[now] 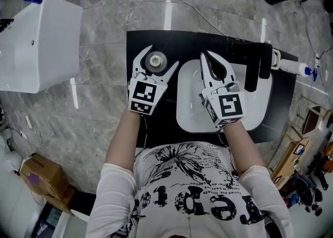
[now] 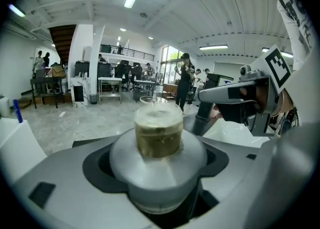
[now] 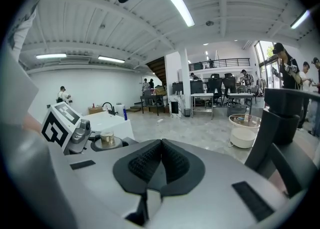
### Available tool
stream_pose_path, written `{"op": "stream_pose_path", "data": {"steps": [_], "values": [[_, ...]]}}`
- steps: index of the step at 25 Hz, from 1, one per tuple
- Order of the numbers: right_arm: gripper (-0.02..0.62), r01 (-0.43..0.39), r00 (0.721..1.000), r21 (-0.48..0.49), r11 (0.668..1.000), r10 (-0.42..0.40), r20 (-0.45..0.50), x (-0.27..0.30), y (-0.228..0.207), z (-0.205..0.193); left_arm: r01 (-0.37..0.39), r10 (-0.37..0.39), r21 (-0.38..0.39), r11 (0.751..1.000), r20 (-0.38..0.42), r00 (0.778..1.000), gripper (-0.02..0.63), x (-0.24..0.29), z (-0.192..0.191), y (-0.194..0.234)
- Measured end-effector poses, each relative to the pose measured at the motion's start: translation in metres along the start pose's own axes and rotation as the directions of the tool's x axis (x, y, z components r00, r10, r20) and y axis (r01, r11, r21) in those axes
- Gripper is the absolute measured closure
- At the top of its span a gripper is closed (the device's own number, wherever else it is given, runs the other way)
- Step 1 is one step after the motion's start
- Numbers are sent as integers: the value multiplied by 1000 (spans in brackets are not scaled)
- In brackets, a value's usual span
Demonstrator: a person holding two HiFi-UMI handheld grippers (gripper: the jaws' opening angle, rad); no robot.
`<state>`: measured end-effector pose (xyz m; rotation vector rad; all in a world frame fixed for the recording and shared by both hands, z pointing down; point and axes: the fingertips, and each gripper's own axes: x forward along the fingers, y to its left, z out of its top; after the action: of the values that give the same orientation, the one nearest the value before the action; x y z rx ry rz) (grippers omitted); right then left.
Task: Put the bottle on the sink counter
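The bottle (image 1: 155, 61), seen from above as a round grey shoulder with a pale cap, is upright between the jaws of my left gripper (image 1: 157, 58), which is shut on it above the left part of the black sink counter (image 1: 136, 42). In the left gripper view, the bottle (image 2: 159, 134) fills the middle, its brownish neck and cap pointing away. My right gripper (image 1: 205, 55) is over the white basin (image 1: 260, 104), shut with nothing in it; its ribbed pads (image 3: 150, 163) touch. From the right gripper view, the bottle (image 3: 106, 139) shows at the left.
A black faucet (image 1: 258, 68) stands at the basin's far right. A white dispenser (image 1: 291, 67) lies at the counter's right end. A white cabinet (image 1: 36, 44) stands to the left on the grey marble floor. A cardboard box (image 1: 44, 177) sits at lower left.
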<state>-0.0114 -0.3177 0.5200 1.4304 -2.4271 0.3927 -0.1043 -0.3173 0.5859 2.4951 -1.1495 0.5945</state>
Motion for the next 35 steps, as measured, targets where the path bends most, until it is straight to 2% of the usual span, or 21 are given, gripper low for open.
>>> {"op": "stream_pose_path", "data": {"steps": [4,8,13,17,19,23,24,25,26,27,32,35], "values": [[581,-3,1000,-1,1000,3,-6,-4,7,-1,31,-31,15,999,-7,999,245,-5,-5,-9],[580,1,1000,-1,1000,-1,-26,-13,15,1,29,-28,-23,999,42,999,232,-20,8,-10],[580,6,1000,-15,1000,-5,7,-36,15,19,6,-8,24,1000,101,995,230,-45,43,-20],[580,-9,999,-32,999,10,35,-68,17,37,-53,36,112,992,147,988,230,-77,77,-38],[580,-18,999,-35,999,20,48,-88,19,44,-73,51,130,989,170,984,232,-94,92,-51],[580,-59,994,-56,997,64,91,-128,31,66,-48,16,129,990,240,971,235,-135,122,-84],[580,-76,992,-63,995,82,99,-140,37,71,-34,0,129,991,254,967,242,-148,127,-94],[580,-91,990,-70,993,98,104,-152,42,76,-27,-9,129,991,268,963,283,-160,132,-104],[580,-101,988,-74,992,109,112,-164,47,80,-28,-10,129,991,284,959,356,-172,137,-113],[580,-105,986,-77,992,114,122,-176,50,85,-35,-6,132,991,300,954,388,-183,142,-121],[580,-88,976,-107,990,108,191,-233,52,109,-52,-10,153,987,378,926,497,-223,165,-161],[580,-79,973,-120,990,103,205,-267,55,113,-36,-39,184,982,388,921,517,-243,170,-193]]}}
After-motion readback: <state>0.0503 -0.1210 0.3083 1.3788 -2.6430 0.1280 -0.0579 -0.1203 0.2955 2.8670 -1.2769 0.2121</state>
